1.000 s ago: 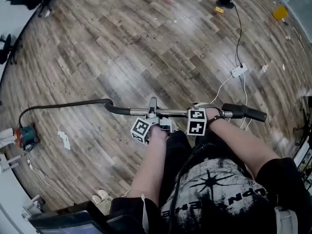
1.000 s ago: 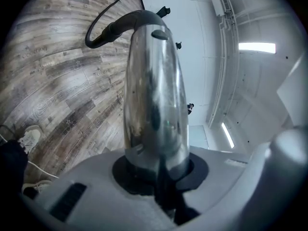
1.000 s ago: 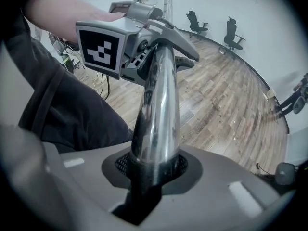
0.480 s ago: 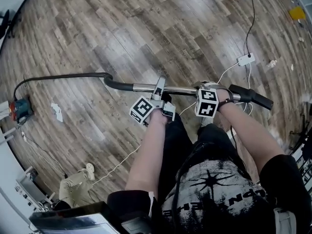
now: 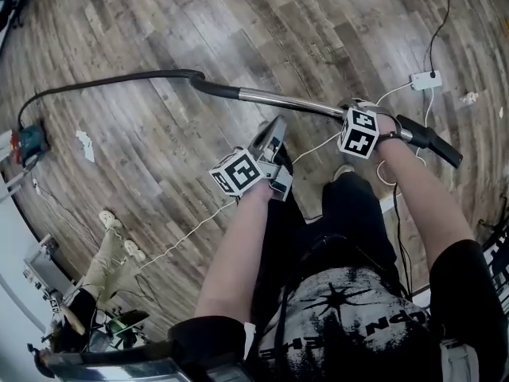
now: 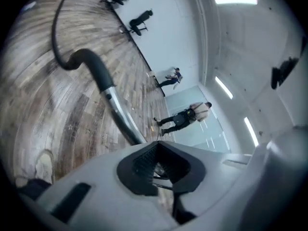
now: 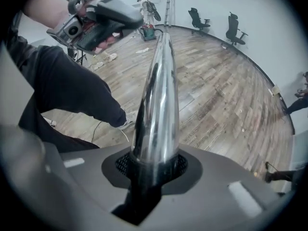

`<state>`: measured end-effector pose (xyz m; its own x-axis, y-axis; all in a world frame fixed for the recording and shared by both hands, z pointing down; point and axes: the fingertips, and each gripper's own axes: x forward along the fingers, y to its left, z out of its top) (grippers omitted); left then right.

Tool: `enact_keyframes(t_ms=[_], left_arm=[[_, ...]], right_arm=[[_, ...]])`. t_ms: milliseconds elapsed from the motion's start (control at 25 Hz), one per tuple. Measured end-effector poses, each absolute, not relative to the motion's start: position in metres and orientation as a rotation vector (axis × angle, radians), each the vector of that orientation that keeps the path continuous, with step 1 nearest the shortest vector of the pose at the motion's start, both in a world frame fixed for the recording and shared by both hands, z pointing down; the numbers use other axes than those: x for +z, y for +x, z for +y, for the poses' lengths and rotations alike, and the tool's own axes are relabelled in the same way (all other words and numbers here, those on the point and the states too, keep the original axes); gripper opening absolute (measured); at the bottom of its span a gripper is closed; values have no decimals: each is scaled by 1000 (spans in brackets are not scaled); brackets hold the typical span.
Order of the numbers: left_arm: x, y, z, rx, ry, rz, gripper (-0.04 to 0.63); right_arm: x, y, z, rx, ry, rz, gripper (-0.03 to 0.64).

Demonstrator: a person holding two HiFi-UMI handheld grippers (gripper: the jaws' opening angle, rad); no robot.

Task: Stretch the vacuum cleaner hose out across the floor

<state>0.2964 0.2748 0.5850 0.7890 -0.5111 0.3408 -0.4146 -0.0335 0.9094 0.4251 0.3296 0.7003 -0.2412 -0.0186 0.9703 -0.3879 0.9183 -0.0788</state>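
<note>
Right gripper [image 7: 149,170]: clamped on the chrome wand [image 7: 156,105] and pointing steeply down. The tube passes straight through its jaws, with the black handle [image 5: 429,140] just behind it.
Left gripper [image 6: 156,165]: its jaws have just been closing and now meet on nothing. It sits on the person's side of the wand, near it but apart.
Hose [image 5: 103,82]: starts at the dark cuff [image 5: 208,86] on the wand's far end, beyond the left gripper. From there it runs away from both grippers in a shallow arc over the wooden floor [image 5: 238,22].
Far end: curls down towards a red and teal unit [image 5: 30,140], well away from both grippers. The join itself is too small to make out.
Why this hold: one grip near the handle probably steers the rigid wand, so the wand tows the hose along.
Progress: the hose looks largely drawn out; the arc leaves some slack.
Underfoot: a white cord [image 5: 183,237] runs below the left gripper. A power strip [image 5: 424,79] lies just beyond the right gripper and could snag.
</note>
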Motion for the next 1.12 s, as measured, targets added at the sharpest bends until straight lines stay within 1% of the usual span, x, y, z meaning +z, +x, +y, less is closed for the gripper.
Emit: enact_keyframes(t_ms=[520,800,1120], left_arm=[[716,365,252,453,2378,-517,2],[768,384,270,496,2500,-461,2],[774,403,315,568,2550,-501,2]], right_arm=[[933,497,309,297,402,-1763,94],[1052,524,315,259,440,-1769,81],[1129,580,369,277,439,-1725,80]])
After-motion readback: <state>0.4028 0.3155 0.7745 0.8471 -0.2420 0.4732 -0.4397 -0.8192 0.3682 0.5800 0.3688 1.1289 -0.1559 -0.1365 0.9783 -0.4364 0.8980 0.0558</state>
